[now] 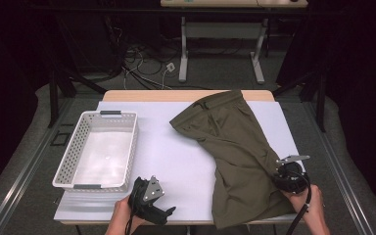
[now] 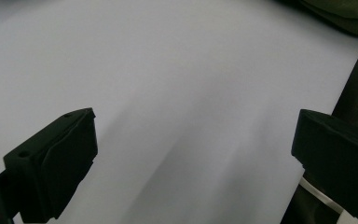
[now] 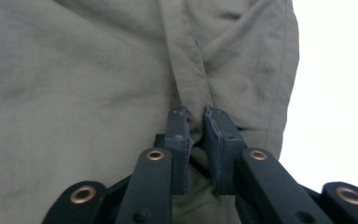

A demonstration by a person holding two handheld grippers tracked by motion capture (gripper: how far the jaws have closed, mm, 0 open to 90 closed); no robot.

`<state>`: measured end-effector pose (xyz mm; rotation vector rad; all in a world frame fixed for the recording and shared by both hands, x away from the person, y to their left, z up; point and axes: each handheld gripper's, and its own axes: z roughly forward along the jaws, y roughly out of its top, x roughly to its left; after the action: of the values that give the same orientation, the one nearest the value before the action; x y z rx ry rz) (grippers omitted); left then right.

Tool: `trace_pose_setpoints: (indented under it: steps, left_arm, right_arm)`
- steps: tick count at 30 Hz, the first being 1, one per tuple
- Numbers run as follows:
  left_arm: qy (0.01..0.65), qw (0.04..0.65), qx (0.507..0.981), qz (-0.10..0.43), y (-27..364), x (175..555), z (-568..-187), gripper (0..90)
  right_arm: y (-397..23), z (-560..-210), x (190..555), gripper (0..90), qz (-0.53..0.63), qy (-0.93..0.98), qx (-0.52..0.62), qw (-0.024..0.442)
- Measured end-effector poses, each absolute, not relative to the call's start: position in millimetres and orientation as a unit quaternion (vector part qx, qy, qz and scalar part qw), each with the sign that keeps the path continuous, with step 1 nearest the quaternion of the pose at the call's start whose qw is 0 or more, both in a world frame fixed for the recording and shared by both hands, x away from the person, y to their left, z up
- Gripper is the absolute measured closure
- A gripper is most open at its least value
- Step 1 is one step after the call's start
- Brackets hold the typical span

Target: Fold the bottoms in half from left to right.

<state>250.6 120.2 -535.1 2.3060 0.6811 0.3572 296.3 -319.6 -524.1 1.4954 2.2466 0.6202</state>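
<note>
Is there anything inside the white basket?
No, the white basket sits on the table with its bare bottom showing, while the green clothing lies spread out beside it.

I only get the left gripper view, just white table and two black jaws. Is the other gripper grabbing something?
Observer: Yes. The right gripper is shut on a raised fold of the olive-green shorts.
Operator: Where are the shorts?
Observer: Spread over the right half of the white table, reaching its near edge.
Operator: Is there anything else on the table?
Observer: A white perforated basket stands at the left side, with nothing in it.
Operator: And my gripper?
Observer: The left gripper is open, at the near edge right of the basket, apart from the shorts.
</note>
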Motion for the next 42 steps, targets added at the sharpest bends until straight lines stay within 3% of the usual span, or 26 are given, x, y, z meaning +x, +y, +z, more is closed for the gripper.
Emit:
trace_pose_setpoints:
  steps: [3, 7, 9, 10, 18, 26, 35, 38, 39, 40, 42]
  left_arm:
    - [0.263, 0.349, 0.888, 0.14, 121, 251, -535, 0.0]
    - [0.263, 0.349, 0.888, 0.14, 121, 251, -535, 0.0]
    - [0.264, 0.349, 0.888, 0.14, 121, 250, -535, 0.0]
    - [0.263, 0.347, 0.889, 0.138, 121, 251, -534, 0.0]
    - [0.261, 0.348, 0.889, 0.14, 118, 252, -536, 0.0]
    - [0.262, 0.346, 0.891, 0.135, 118, 253, -535, 0.0]
    - [0.262, 0.348, 0.889, 0.138, 122, 254, -535, 0.0]
    - [0.263, 0.35, 0.888, 0.14, 124, 255, -534, 0.0]
    - [0.263, 0.35, 0.888, 0.14, 124, 255, -534, 0.0]
    - [0.263, 0.35, 0.888, 0.139, 124, 255, -535, 0.0]
    - [0.262, 0.351, 0.888, 0.139, 124, 256, -535, 0.0]
  right_arm:
    - [-321, -523, 294, 82.1, 0.22, 0.797, 0.533, 0.182]
    - [-318, -521, 296, 61.7, 0.231, 0.8, 0.523, 0.182]
    - [-317, -519, 297, 59.9, 0.234, 0.801, 0.52, 0.186]
    - [-315, -516, 298, 51.4, 0.242, 0.802, 0.512, 0.189]
    - [-304, -503, 313, 42.4, 0.271, 0.798, 0.501, 0.197]
    - [-276, -502, 343, 48.8, 0.272, 0.82, 0.463, 0.2]
    - [-255, -509, 380, 46.1, 0.26, 0.832, 0.452, 0.19]
    - [-256, -517, 381, 59.5, 0.261, 0.834, 0.45, 0.183]
    - [-256, -517, 381, 59.5, 0.261, 0.834, 0.45, 0.183]
    - [-257, -521, 379, 73.7, 0.261, 0.835, 0.444, 0.192]
    - [-259, -522, 377, 83.0, 0.264, 0.833, 0.445, 0.195]
